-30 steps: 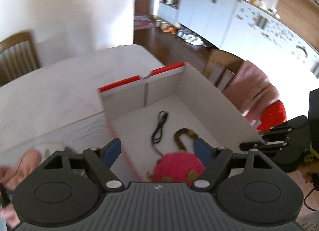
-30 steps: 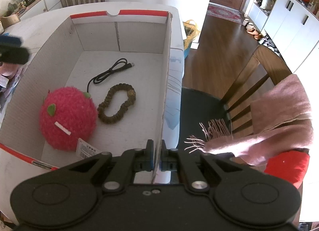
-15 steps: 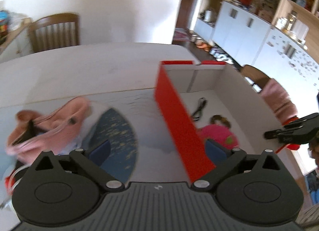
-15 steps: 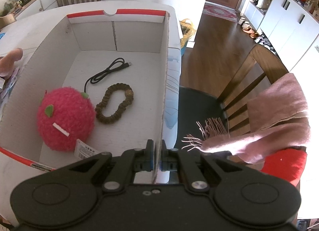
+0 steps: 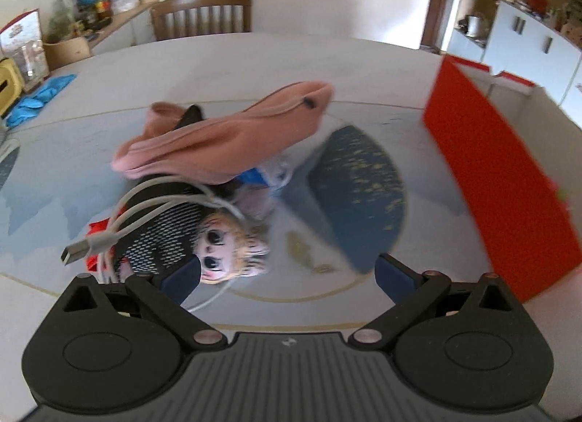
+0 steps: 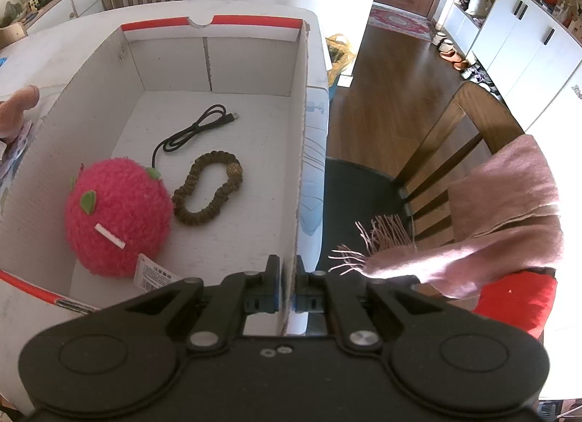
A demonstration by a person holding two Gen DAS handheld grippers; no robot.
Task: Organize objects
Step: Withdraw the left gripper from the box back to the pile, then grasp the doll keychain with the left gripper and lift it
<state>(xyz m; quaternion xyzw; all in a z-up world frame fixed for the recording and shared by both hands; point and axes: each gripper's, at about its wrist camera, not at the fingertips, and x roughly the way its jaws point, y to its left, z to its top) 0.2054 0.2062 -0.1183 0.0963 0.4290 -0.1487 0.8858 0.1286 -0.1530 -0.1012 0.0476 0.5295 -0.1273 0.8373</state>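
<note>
A white cardboard box with red edges (image 6: 302,123) stands on the table; its red outer wall shows in the left wrist view (image 5: 494,182). Inside lie a red plush ball (image 6: 116,218), a brown braided ring (image 6: 207,196) and a black USB cable (image 6: 196,127). My right gripper (image 6: 285,289) is shut on the box's right wall. My left gripper (image 5: 287,276) is open and empty above a pile on the table: a pink pouch (image 5: 225,134), a white USB cable (image 5: 145,218) and a small doll (image 5: 225,251) beside its left finger.
A wooden chair (image 6: 454,152) with a pink scarf (image 6: 509,218) stands right of the table. Another chair (image 5: 202,12) is at the far side. Blue cloth (image 5: 40,98) lies far left on the table. A round blue mat (image 5: 360,189) lies between pile and box.
My left gripper has swung left, from over the box to over the pile beside it. My right gripper has stayed shut on the box wall.
</note>
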